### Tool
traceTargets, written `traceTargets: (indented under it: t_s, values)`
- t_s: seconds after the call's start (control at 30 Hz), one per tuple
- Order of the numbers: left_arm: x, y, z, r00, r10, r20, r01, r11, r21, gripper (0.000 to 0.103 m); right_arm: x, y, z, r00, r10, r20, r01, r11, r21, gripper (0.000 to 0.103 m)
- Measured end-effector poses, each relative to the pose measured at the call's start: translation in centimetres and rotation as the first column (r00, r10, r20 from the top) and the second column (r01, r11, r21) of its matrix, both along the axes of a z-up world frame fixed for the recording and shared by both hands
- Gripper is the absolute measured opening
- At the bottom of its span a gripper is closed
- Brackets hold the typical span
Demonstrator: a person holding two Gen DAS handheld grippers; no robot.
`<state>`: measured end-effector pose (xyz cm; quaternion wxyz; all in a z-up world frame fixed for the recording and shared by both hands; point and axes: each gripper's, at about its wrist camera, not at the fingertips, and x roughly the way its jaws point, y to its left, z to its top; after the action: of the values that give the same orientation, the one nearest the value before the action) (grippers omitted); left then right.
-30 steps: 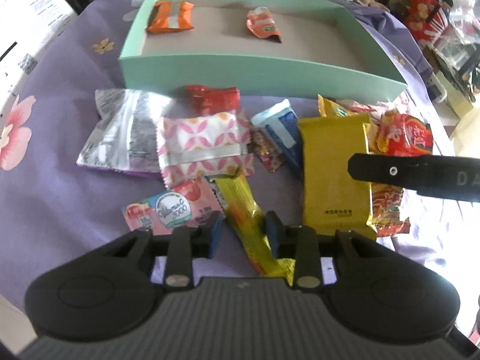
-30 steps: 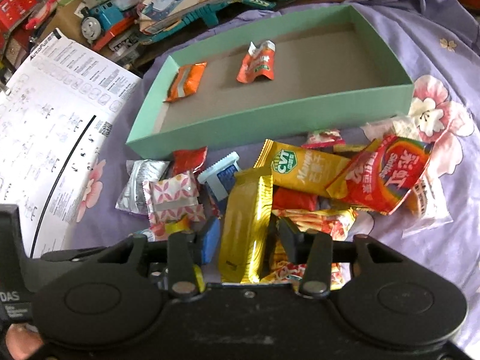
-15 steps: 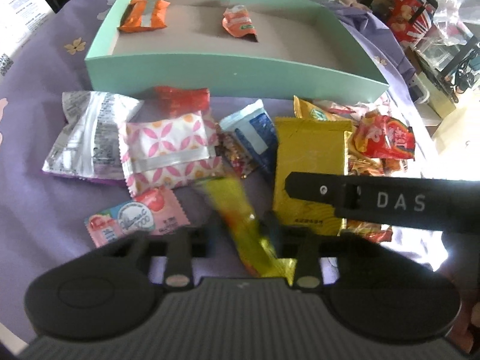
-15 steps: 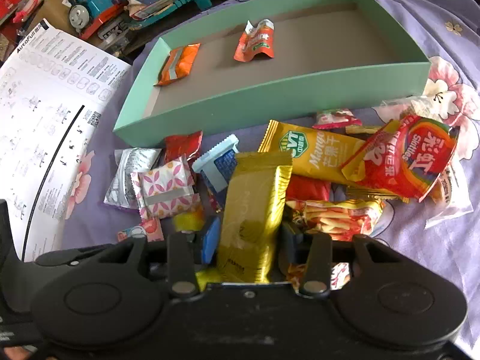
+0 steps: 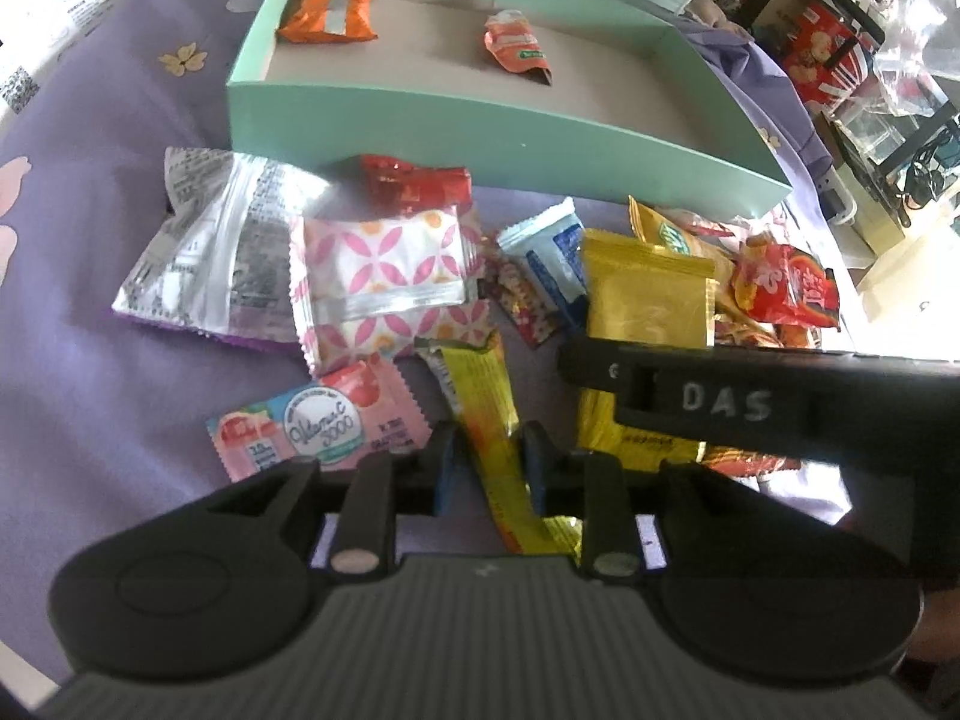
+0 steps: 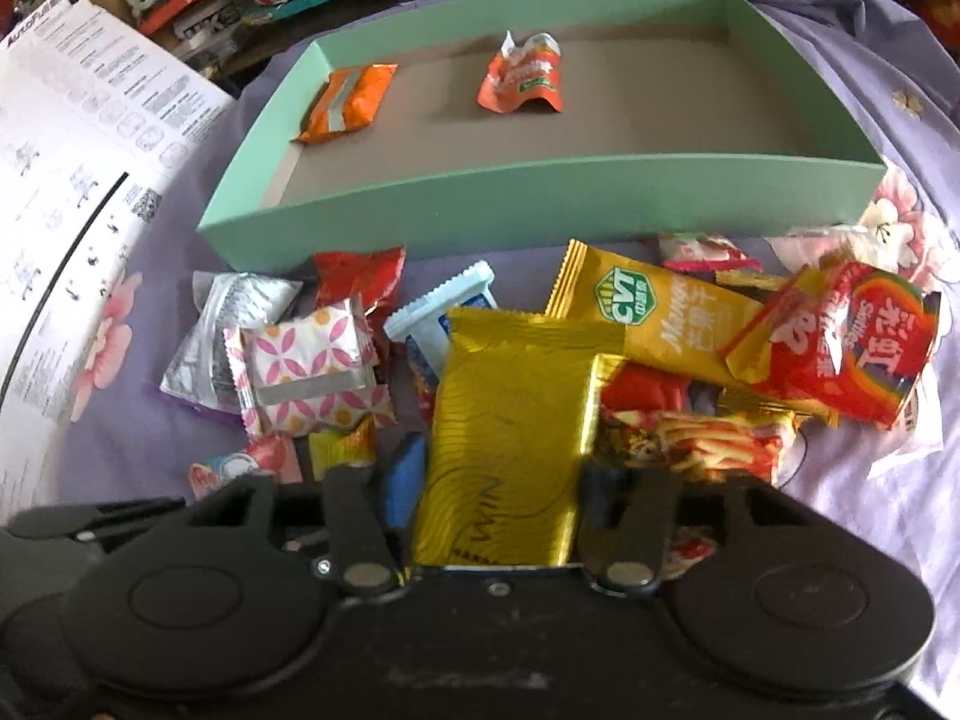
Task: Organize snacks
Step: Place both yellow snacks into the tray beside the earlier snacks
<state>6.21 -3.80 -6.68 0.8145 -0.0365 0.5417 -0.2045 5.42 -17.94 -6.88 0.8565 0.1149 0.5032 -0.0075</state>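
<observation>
A mint green box (image 5: pixel 456 138) (image 6: pixel 540 198) lies on the purple cloth, with two orange packets (image 5: pixel 327 11) (image 6: pixel 525 81) inside. A pile of snack packets lies in front of it. My left gripper (image 5: pixel 487 468) is shut on a narrow yellow stick packet (image 5: pixel 483 414) and holds it lifted off the cloth. My right gripper (image 6: pixel 501 480) is shut on a gold foil packet (image 6: pixel 516 432), which also shows in the left wrist view (image 5: pixel 648 312). The right gripper's black body (image 5: pixel 750 402) crosses the left wrist view just right of my left gripper.
Near the box lie a silver packet (image 5: pixel 216 240), a pink-patterned packet (image 5: pixel 384 264), a pink round-label packet (image 5: pixel 318 426), a blue-white packet (image 5: pixel 549 252) and a red rainbow bag (image 6: pixel 840 342). White instruction sheet (image 6: pixel 66 168) at left; toys and clutter beyond.
My left gripper has closed on the yellow stick packet and lifted it. My right gripper has closed in around the gold foil packet, coming close beside the left.
</observation>
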Motion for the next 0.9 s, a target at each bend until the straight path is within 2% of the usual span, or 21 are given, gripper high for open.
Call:
traceTargets:
  t_s: [0.17,0.27,0.37,0.7,0.9]
  values:
    - [-0.2,-1.4,0.1,0.999,-0.036,0.026,0.035,0.999,0.039,0.029,-0.8,-1.4,0.4,1.0,-0.024,0.003,0.024,0.998,0.057,0.049]
    - [-0.2,-2.1,0.1,0.998,-0.049,0.034,0.047,0.997,0.055,0.015,-1.3,-2.3,0.8,0.999,-0.041,0.009,0.04,0.995,0.093,0.049]
    - [-0.5,-2.0,0.7,0.998,-0.045,0.051,0.043,0.997,0.057,0.011,-1.7,-3.0,1.7,0.999,-0.044,0.025,0.04,0.992,0.123,0.049]
    - [-0.2,-0.2,5.5,0.992,0.006,0.124,-0.006,1.0,0.001,0.011,-1.1,-4.8,5.7,0.992,-0.036,0.122,0.008,0.975,0.223,0.049]
    - [4.0,-0.5,8.2,0.98,0.038,0.197,-0.041,0.999,0.009,0.011,2.2,-7.6,8.9,0.98,-0.053,0.193,0.017,0.983,0.185,0.049]
